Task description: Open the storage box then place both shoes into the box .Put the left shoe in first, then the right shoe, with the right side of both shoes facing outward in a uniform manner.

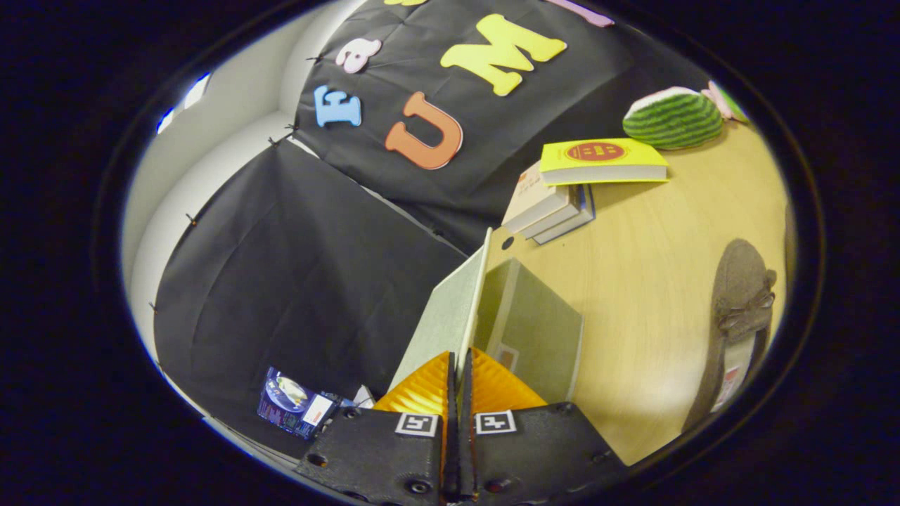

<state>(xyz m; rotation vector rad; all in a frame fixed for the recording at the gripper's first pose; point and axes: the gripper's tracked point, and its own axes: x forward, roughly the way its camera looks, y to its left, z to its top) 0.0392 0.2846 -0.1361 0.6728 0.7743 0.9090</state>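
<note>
Between the two fingers of the hand-held gripper (458,365), the thin edge of the storage box lid (450,313) is clamped; the fingers are closed together on it with almost no gap. The lid is pale green, stands raised on edge and runs straight ahead from the fingertips. Just beside the lid, on its right, sits the storage box (538,327), open, with pale green walls and a small label on the near wall. The box rests on the counter (654,281), a light wood surface.

One dark grey shoe (738,309) with laces lies on the counter to the right of the box, well apart from it, with a tag near its opening. Beyond the box, a stack of books (555,207) lies on the counter, and a yellow book (605,161) rests on top of the stack. Further beyond, a striped green watermelon-shaped cushion (671,119) sits near the counter's far edge. Left of the fingers, a small blue packet (292,404) lies against the black cloth wall (281,281)
</note>
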